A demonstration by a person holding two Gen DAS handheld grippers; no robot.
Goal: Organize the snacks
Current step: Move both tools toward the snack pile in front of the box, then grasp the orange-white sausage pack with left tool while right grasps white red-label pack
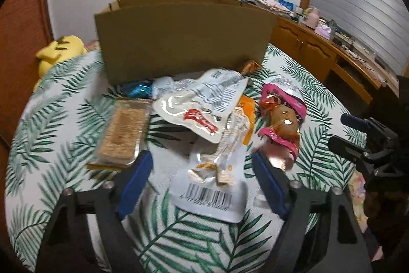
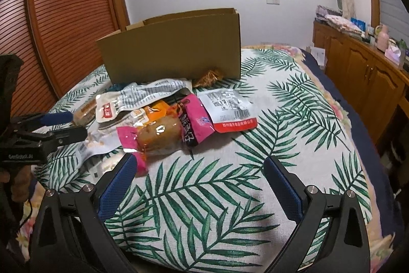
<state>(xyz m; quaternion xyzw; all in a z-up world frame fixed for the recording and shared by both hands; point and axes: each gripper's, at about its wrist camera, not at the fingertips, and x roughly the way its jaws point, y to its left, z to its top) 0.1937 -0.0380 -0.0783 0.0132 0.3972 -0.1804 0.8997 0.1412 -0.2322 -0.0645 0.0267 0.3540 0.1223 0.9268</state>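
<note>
Right under our left gripper (image 1: 202, 170) lies the flat white plastic pouch with a printed barcode (image 1: 212, 186), sitting between the blue pads, which stand apart on either flank and don't press it. Its long axis runs straight away from us toward the tall brown cardboard box (image 1: 184, 40), in line with the fingers, so a squeeze would catch it across its narrow width. This hand is clearly the nearer one.

Our right gripper (image 2: 199, 181) hangs wide and empty over the leaf-print cloth (image 2: 230, 196), with the pink wrapper holding a brown snack (image 2: 158, 134) just ahead and to the left of its jaws. The rest of the heap, including the clear packet of tan crackers (image 1: 122, 132), lies in front of the box, none inside that we can see.
</note>
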